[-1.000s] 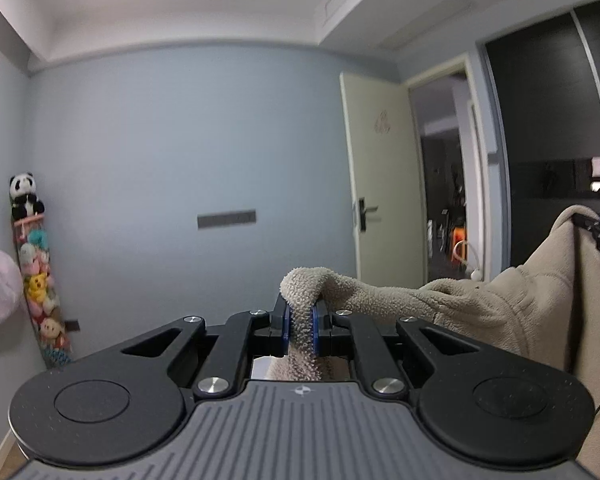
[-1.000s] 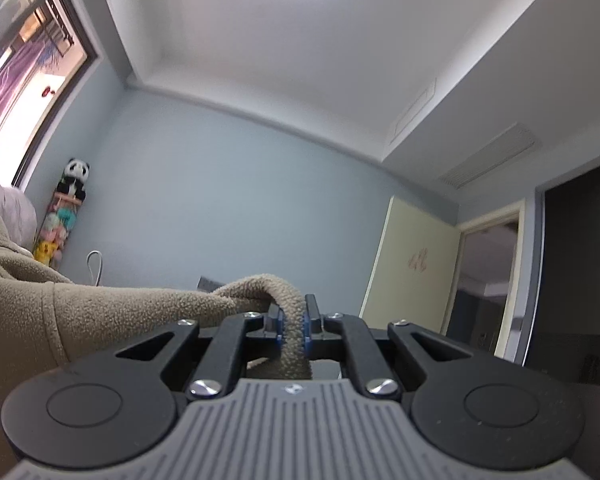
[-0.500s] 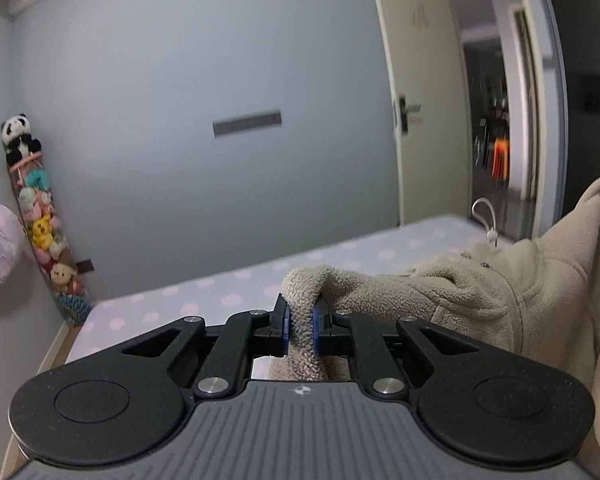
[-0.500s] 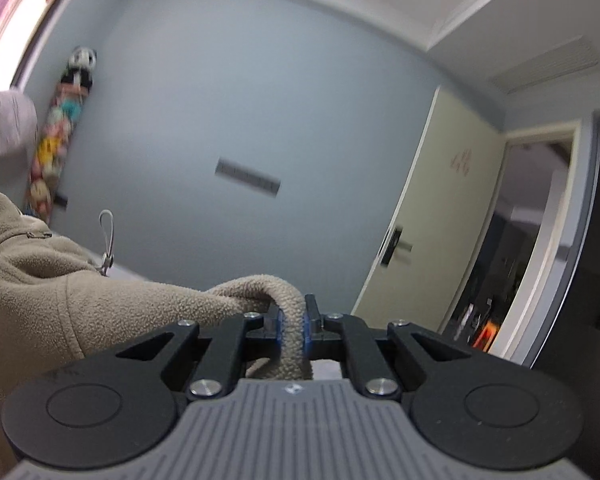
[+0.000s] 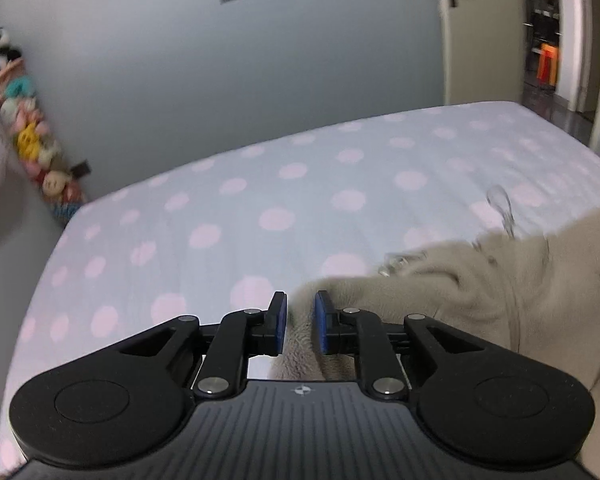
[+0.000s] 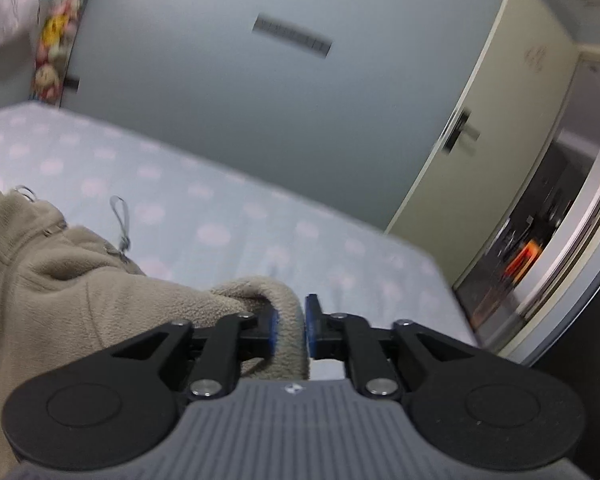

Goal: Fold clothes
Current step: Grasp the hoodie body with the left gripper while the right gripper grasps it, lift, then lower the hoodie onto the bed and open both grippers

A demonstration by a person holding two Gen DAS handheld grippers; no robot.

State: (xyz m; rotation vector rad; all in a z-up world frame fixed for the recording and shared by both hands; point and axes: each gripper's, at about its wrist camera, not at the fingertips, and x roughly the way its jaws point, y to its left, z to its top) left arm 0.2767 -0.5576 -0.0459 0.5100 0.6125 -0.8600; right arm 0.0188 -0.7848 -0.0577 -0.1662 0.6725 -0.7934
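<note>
A beige fleece jacket (image 5: 500,292) stretches between my two grippers, low over the polka-dot bed (image 5: 260,184). In the left wrist view my left gripper (image 5: 301,318) has a fold of the fleece between its blue pads. Its jaws are opening and the fabric sits loosely in the gap. In the right wrist view the jacket (image 6: 80,292) spreads to the left, with its zipper pull loop (image 6: 120,216) hanging over the bed (image 6: 220,216). My right gripper (image 6: 291,328) is opening too: the fold leans on the left pad and a slit shows beside the right pad.
A hanging column of plush toys (image 5: 28,136) stands in the left corner by the grey-blue wall. A cream door (image 5: 480,32) and an open doorway lie to the right beyond the bed. The door (image 6: 480,140) also shows in the right wrist view.
Both grippers have swung down from facing the wall and ceiling to facing the bed, carrying the fleece. The jaws of both have parted around the folds they were clamping.
</note>
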